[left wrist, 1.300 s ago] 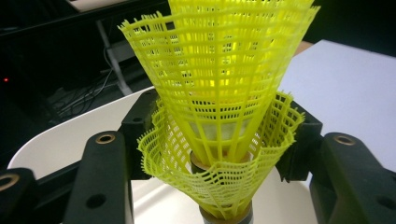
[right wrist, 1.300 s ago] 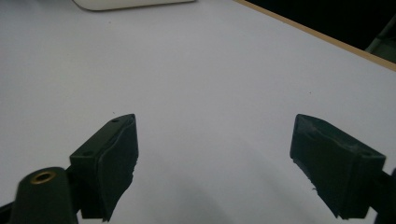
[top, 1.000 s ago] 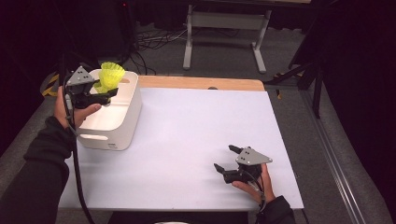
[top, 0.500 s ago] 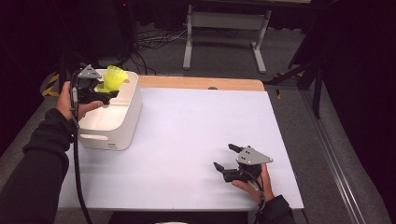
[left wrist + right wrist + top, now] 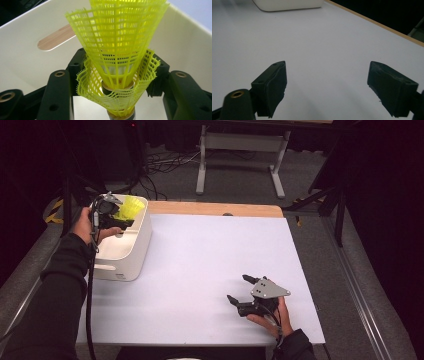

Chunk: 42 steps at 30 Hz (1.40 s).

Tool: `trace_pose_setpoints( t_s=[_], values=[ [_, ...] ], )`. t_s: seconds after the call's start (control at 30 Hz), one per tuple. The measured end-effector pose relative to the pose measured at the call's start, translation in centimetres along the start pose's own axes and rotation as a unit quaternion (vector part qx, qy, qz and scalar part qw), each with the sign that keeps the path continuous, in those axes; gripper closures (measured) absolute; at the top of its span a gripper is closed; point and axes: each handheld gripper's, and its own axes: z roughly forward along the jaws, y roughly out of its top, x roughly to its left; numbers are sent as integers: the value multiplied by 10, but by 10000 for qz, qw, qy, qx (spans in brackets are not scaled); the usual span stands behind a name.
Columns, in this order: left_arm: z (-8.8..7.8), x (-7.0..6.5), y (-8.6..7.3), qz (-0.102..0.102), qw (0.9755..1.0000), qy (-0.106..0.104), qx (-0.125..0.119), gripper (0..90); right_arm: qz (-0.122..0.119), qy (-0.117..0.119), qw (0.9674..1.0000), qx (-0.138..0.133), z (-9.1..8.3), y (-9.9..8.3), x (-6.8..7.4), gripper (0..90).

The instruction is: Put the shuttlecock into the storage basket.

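— While my left gripper (image 5: 116, 216) hangs over the far end of the white bin (image 5: 131, 251), what sits between its jaws?

— Two yellow plastic shuttlecocks (image 5: 117, 62), nested one inside the other. In the left gripper view the jaws press on the lower mesh skirt from both sides, crumpling it, and the upper skirt flares out above them. The stack points into the bin, with the white walls and a slotted handle hole (image 5: 56, 37) behind it.

— Where is the bin?

— At the table's left edge, on the white tabletop (image 5: 210, 265), with its far end near the wooden strip (image 5: 215, 209) along the back.

— What about my right gripper (image 5: 241, 293)?

— It rests low over the near right part of the table, well apart from the bin. In the right gripper view its two black pads (image 5: 274, 85) stand wide apart with bare white surface between them. My hand (image 5: 272, 317) grips it from behind, with the grey plate on top.
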Motion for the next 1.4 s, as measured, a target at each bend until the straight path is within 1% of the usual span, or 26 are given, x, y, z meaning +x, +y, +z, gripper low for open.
trace_pose_setpoints(
  t_s=[0.07,0.1,0.17,0.27,0.3,0.33,0.37,0.5,0.57,0.63,0.7,0.77,0.9,0.97,1.03,1.1,1.13,1.2,1.27,1.3,1.4],
  values=[
    [1,1,0,35,9999,17,128,464,0,3,10000,-12,0,0,0,172],
    [2,2,0,13,9999,23,165,465,4,6,10000,-15,0,0,0,172],
    [5,4,1,8,9994,46,335,461,15,11,10000,3,0,0,-1,172],
    [6,6,0,-27,9994,12,359,454,-30,-41,10000,39,1,0,0,175],
    [7,6,0,-49,9992,-32,396,454,-91,-74,9999,29,0,2,1,177],
    [8,6,0,-49,9991,-16,413,452,-85,-69,9999,5,-1,3,1,178],
    [9,6,0,-2,9987,9,515,449,-83,-75,9999,-12,-1,3,1,179],
    [11,6,1,34,9985,-3,549,449,-73,-68,9999,-17,-1,4,2,180],
    [13,5,2,141,9976,27,672,450,-69,-76,9999,10,-2,4,1,181],
    [15,5,1,95,9975,-16,705,450,-67,-81,9999,-3,-2,4,1,181],
    [18,4,1,131,9966,-38,809,449,-38,-78,10000,-17,-3,5,0,182],
    [18,4,1,147,9966,-27,806,449,-23,-77,10000,-21,-3,4,0,182],
    [20,4,1,167,9957,-115,899,436,-10,-54,10000,17,-2,4,0,182],
    [22,3,1,190,9949,-112,983,373,-18,-45,10000,28,-2,4,0,182],
    [24,2,1,157,9940,-147,1070,310,-20,-46,10000,29,-2,4,0,182],
    [25,1,1,171,9931,-124,1151,234,-16,-38,10000,28,-2,4,0,182],
    [25,1,1,171,9931,-124,1151,170,-16,-38,10000,28,-2,4,0,182],
    [25,0,1,149,9930,-120,1164,148,4,-11,10000,41,-2,4,0,181],
    [24,0,2,154,9937,-68,1109,114,1,-16,10000,50,-2,4,0,181],
    [23,1,2,141,9940,-79,1081,110,6,-17,10000,45,-2,4,-1,181],
    [19,-1,3,258,9951,5,958,93,11,-35,10000,34,-3,4,-1,181]
  ],
)
